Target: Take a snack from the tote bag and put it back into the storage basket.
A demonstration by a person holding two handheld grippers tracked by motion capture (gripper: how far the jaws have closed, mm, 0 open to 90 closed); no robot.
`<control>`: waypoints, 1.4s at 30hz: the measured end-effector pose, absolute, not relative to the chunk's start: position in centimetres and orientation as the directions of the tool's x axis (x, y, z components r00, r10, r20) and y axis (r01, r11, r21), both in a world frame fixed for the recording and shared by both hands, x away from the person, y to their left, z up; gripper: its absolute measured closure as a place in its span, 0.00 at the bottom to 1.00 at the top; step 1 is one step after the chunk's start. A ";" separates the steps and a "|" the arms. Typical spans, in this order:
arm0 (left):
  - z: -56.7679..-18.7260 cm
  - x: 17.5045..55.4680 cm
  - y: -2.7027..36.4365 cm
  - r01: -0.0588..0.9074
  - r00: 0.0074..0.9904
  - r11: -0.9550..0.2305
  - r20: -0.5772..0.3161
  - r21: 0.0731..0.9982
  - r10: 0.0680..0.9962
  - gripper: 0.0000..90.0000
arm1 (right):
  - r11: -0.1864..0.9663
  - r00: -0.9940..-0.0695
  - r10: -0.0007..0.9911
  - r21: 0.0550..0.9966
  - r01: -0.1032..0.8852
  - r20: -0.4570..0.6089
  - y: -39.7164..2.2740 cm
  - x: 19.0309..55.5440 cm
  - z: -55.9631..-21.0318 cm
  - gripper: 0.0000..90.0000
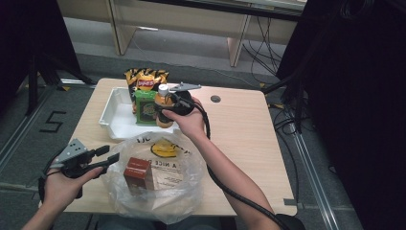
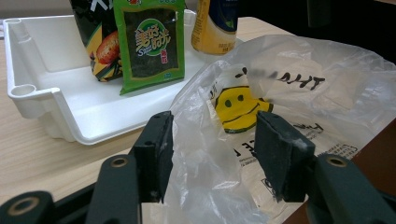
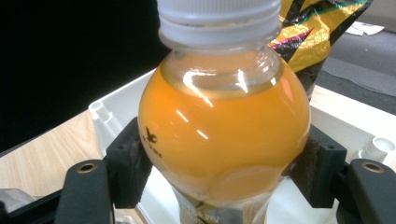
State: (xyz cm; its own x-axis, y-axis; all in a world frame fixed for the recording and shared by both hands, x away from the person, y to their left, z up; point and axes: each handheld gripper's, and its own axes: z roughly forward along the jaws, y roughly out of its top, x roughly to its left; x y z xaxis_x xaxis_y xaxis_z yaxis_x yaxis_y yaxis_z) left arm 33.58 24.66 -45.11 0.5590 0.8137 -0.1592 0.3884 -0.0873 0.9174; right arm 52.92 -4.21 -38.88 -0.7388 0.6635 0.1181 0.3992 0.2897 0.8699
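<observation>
An orange juice bottle [image 1: 162, 100] [image 3: 224, 126] with a white cap stands upright at the near right corner of the white tray [image 1: 112, 108]. My right gripper [image 1: 162, 110] [image 3: 224, 163] is shut on it, pads pressing both sides of its round shoulder. A clear plastic bag [image 1: 186, 163] [image 2: 303, 93] printed with a yellow smiley lies open at the table's front, with a brown box [image 1: 138, 175] inside. At the bag's left rim my left gripper [image 1: 111, 154] [image 2: 212, 156] stands open; loose film of the bag runs between its jaws without being pinched.
In the tray [image 2: 60, 60] a green seaweed packet [image 1: 145, 109] [image 2: 152, 44] leans upright in front of a black and yellow chips bag [image 1: 146, 79] [image 2: 100, 46]. Bare wooden tabletop [image 1: 239, 129] lies right of my right forearm. A cable trails from the right gripper.
</observation>
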 end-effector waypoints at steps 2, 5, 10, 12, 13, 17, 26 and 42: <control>-45.1 33.6 24.7 0.388 0.559 -0.087 -0.159 0.918 0.813 0.52 | 0.274 -0.732 0.671 0.877 0.395 0.120 -4.0 53.0 -39.2 0.36; -45.1 33.6 24.7 0.387 0.559 -0.087 -0.159 0.918 0.814 0.52 | 0.288 -0.728 0.673 0.861 0.419 0.130 -4.1 53.3 -39.3 0.36; -45.1 33.6 24.7 0.389 0.560 -0.089 -0.159 0.917 0.813 0.52 | 0.296 -0.722 0.680 0.854 0.427 0.126 -4.0 53.5 -39.8 0.36; -45.1 33.6 24.7 0.390 0.559 -0.089 -0.158 0.917 0.814 0.52 | 0.299 -0.723 0.680 0.853 0.427 0.123 -4.1 53.6 -39.8 0.36; -45.1 33.6 24.7 0.389 0.560 -0.090 -0.158 0.917 0.813 0.52 | 0.299 -0.724 0.680 0.856 0.422 0.119 -4.0 53.7 -40.0 0.36; -45.1 33.6 24.7 0.391 0.558 -0.089 -0.159 0.916 0.814 0.52 | 0.303 -0.718 0.685 0.846 0.438 0.127 -3.8 53.8 -40.2 0.36; -45.1 33.6 24.7 0.390 0.559 -0.088 -0.160 0.917 0.814 0.52 | 0.312 -0.714 0.689 0.839 0.446 0.123 -3.5 54.1 -40.6 0.36; -45.1 33.6 24.7 0.388 0.560 -0.086 -0.161 0.918 0.813 0.52 | 0.313 -0.704 0.700 0.834 0.455 0.122 -3.4 54.6 -41.6 0.36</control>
